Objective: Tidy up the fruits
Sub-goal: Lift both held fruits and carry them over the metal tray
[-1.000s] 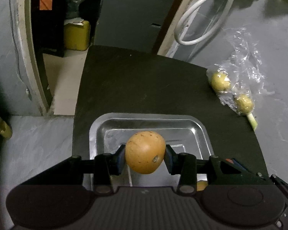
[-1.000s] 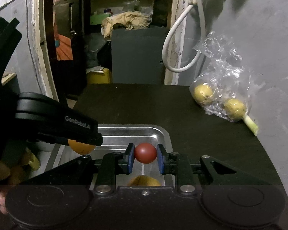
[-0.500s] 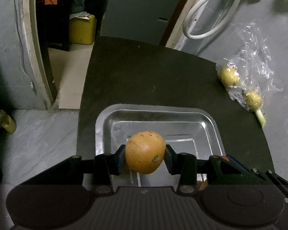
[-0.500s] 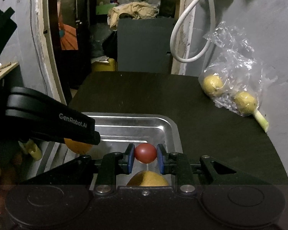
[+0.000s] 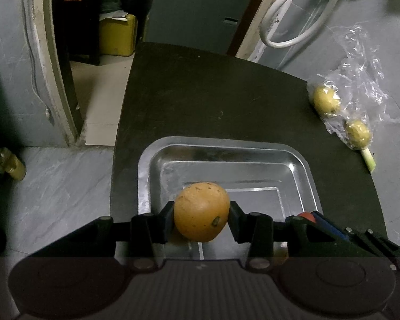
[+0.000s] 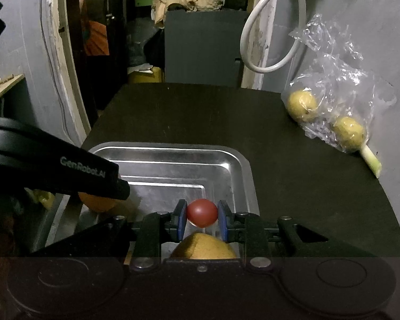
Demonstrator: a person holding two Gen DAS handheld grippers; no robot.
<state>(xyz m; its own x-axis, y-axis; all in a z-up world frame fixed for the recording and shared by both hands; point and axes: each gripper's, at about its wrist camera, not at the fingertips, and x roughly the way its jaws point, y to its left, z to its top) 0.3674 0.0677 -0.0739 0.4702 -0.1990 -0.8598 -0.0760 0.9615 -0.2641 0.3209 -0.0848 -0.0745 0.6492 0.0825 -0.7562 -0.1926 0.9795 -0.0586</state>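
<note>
Both tools are loaded and poised over the metal tray (image 5: 304, 168), so this looks like the placing step. Low centre of the left wrist view, the left tool (image 5: 201, 220) clamps a big orange-brown fruit (image 5: 201, 218) above the tray floor. In the right wrist view the right tool (image 6: 201, 220) pinches a small red fruit (image 6: 201, 212) at lower centre, with a yellowish fruit (image 6: 204, 248) directly beneath it, apparently already in the tray. Next, I'd judge, each tool lowers and releases onto bare metal. At the far right, a clear plastic bag (image 6: 341, 80) on the table (image 5: 200, 101) holds two yellow fruits (image 6: 302, 106).
</note>
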